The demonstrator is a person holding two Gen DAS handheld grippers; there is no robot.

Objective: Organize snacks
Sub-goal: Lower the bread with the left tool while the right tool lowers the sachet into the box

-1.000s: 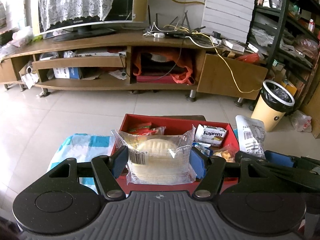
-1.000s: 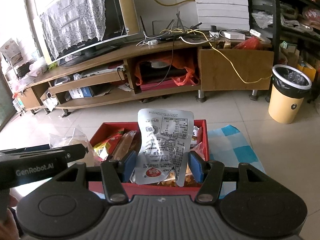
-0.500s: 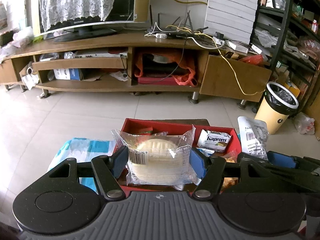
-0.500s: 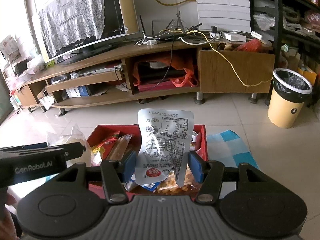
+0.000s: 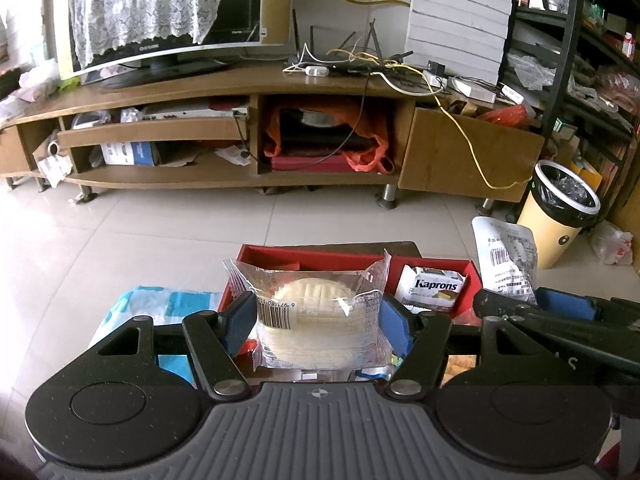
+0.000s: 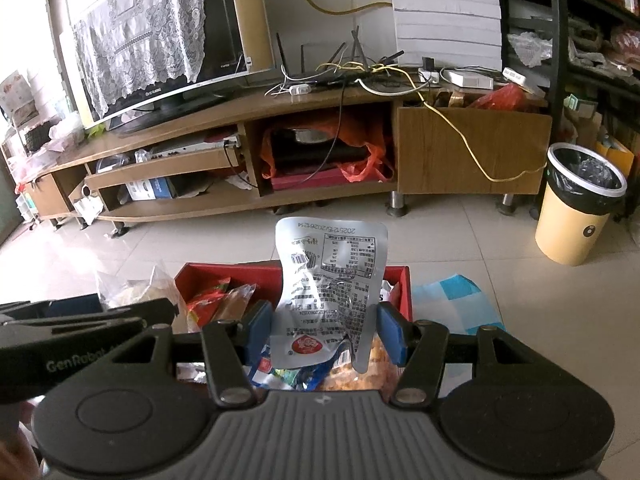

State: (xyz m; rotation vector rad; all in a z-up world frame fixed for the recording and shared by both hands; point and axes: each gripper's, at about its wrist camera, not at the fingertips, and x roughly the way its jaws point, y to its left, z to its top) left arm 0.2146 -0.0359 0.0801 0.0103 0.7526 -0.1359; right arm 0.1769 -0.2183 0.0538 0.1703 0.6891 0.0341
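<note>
My left gripper [image 5: 318, 320] is shut on a clear-wrapped round white pastry [image 5: 316, 316], held over the near edge of a red box [image 5: 304, 258] of snacks. A Kaprons wafer pack [image 5: 434, 288] lies in the box at the right. My right gripper [image 6: 324, 330] is shut on a silver foil snack pouch [image 6: 330, 280], held upright over the same red box [image 6: 224, 272]. Orange snacks [image 6: 356, 376] and red packets [image 6: 208, 300] lie in the box below it. Each gripper shows at the edge of the other's view.
The box sits on a blue-and-white checked cloth [image 5: 160, 304] on a low surface. Beyond is tiled floor, a long wooden TV stand [image 5: 248, 128] with cables, a yellow bin [image 5: 560, 216] at the right, and dark shelving [image 5: 592, 40].
Both grippers have drawn back and risen slightly with their packets; the red box now sits lower and smaller in both views. Grips are unchanged.
</note>
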